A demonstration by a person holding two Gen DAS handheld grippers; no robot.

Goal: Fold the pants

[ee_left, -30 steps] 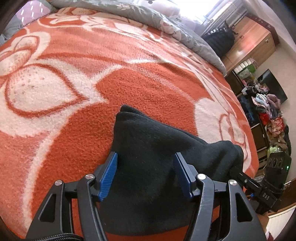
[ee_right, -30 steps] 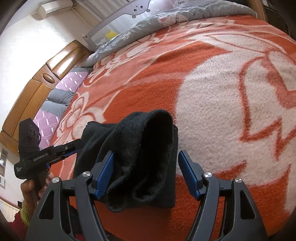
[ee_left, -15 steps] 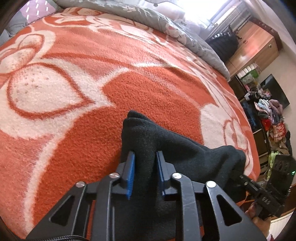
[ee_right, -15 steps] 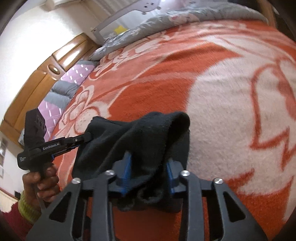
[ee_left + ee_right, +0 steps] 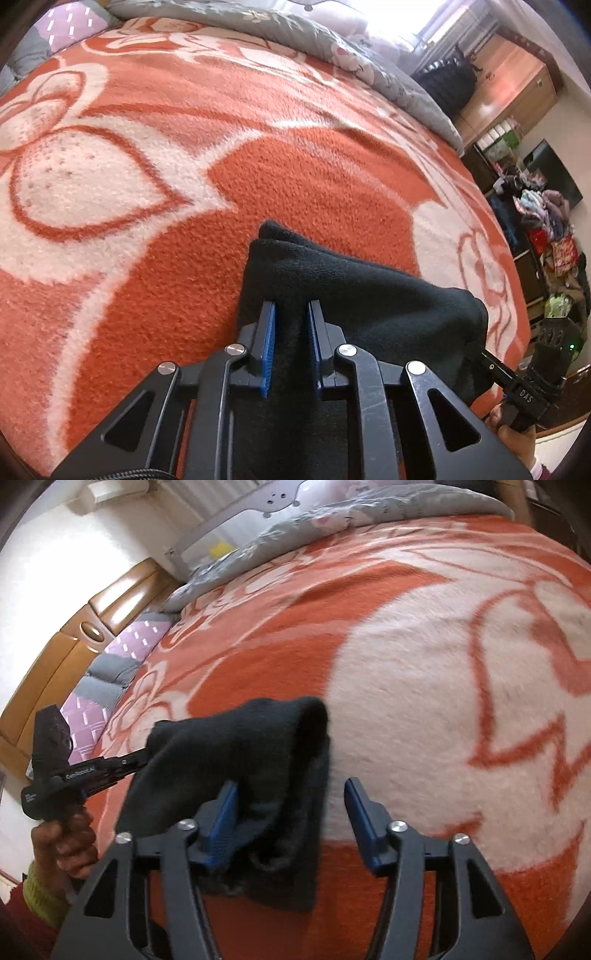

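Now the right gripper has sprung wide open; half a second ago its blue-padded fingers were squeezed onto the cloth. The black knitted pants, bunched into a thick soft bundle, are draped against the right gripper's left-hand pad, while the other pad stands apart from the fabric, so nothing is pinched there.

By contrast, the left gripper is nearly closed, its two blue pads pressed onto a fold of the same black pants, as they were half a second ago. Seen from the right wrist, the left gripper meets the far left corner of the bundle, with the person's left hand wrapped around its handle. Seen from the left wrist, the right gripper sits at the bundle's far right end.

The pants lie near the front edge of a fluffy orange and white floral blanket spread over a bed, with a grey patterned quilt along the far side.

Judging from this, the right side has just let go of its end, while the left side keeps its hold. That suggests one fold has been laid down, and the right gripper is free to take a new grip or smooth the cloth. How neatly the layers sit cannot be told.
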